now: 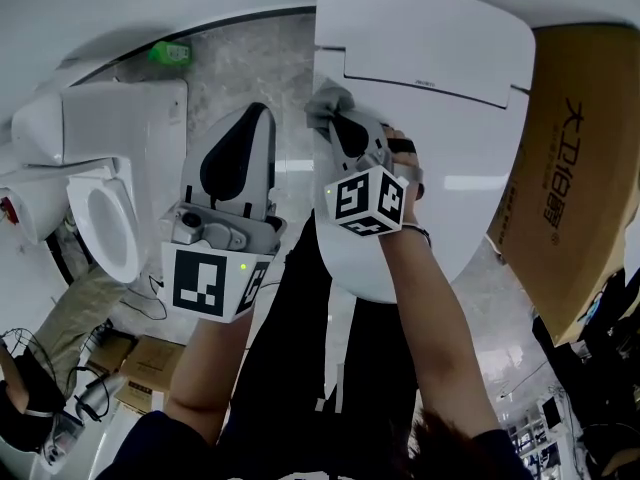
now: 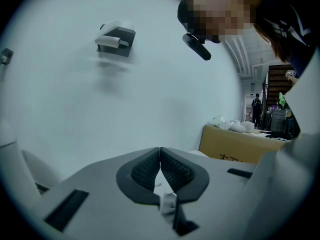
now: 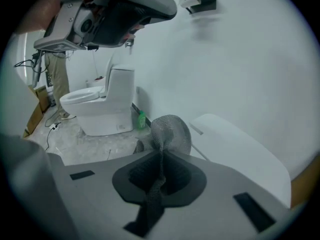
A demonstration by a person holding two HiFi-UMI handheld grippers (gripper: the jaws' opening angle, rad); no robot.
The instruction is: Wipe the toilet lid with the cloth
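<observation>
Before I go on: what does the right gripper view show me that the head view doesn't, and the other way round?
Right gripper view only: the right gripper with its jaws shut on the grey cloth, which runs down between them, and a wall-mounted holder high up.
Head view only: that gripper's marker cube, the hand holding it, and the whole outline of the toilet lid.
Both: the cloth bunched at the lid's edge, the left gripper, the second toilet and the green bottle.
</observation>
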